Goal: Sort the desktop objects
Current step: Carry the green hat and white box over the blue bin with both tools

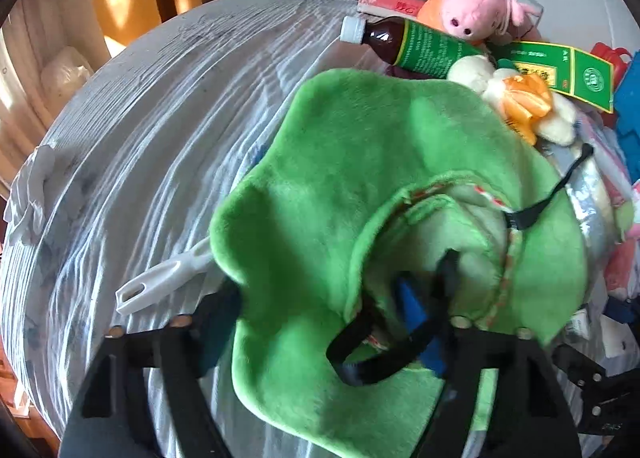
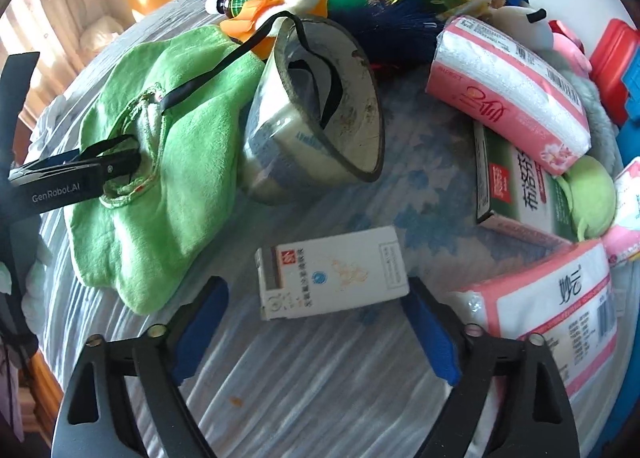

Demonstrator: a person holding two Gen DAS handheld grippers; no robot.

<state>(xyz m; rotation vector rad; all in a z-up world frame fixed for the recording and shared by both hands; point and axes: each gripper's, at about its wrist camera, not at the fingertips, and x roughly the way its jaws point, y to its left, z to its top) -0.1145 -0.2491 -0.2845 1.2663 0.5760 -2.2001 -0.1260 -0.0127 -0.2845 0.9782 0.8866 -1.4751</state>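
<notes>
On top of the blue-and-white striped tablecloth (image 2: 304, 390) sits a fuzzy green plush cloth (image 2: 188, 162), just left of a grey tape roll (image 2: 320, 114). Left gripper (image 2: 120, 156) is poked into the cloth's stitched opening next to a black strap (image 1: 376, 350); can't tell if it's pinching anything. Right gripper (image 2: 316, 322) is spread wide, hovering around a white cardboard box (image 2: 332, 274), fingers not touching it.
</notes>
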